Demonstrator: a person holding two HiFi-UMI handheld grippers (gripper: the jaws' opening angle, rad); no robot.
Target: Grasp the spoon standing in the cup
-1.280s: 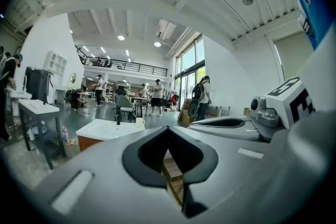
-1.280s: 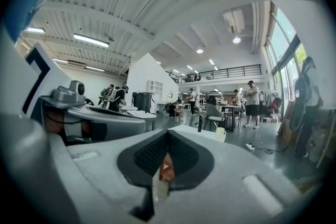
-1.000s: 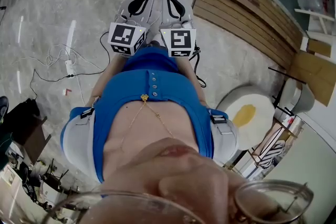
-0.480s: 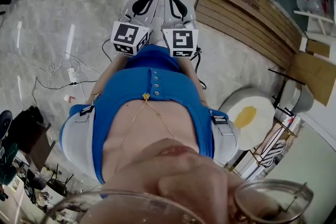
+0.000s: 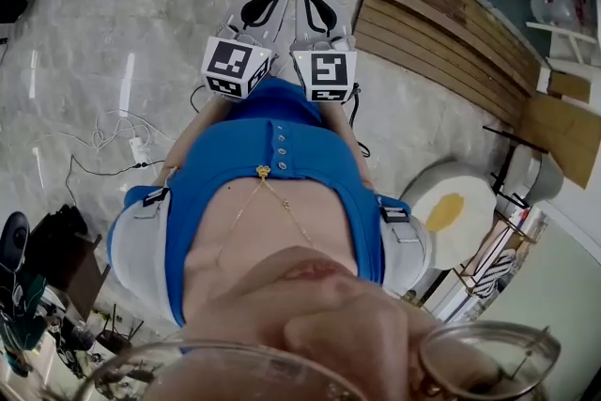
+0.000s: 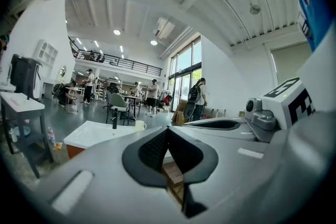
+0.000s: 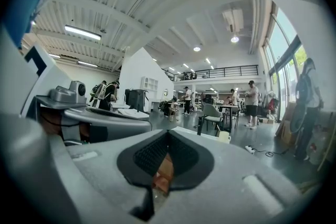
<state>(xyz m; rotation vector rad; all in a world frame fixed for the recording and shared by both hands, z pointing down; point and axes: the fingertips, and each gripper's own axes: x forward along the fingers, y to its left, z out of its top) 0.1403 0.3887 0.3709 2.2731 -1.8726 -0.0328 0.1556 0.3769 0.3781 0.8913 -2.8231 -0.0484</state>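
Grey polished floor (image 5: pixel 84 61) spreads beneath us, and a white table (image 6: pixel 94 134) stands well ahead. We hold the left gripper (image 6: pixel 168 129) and the right gripper (image 7: pixel 168 134) side by side, both clenched on nothing. A pale cup (image 6: pixel 140 124) sits on that table; we cannot make out its spoon. We should step closer, then part one gripper's jaws before reaching.

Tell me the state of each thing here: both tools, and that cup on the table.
Left tool: shut, empty.
Right tool: shut, empty.
Cup: upright on the white table, untouched, contents too small to tell.
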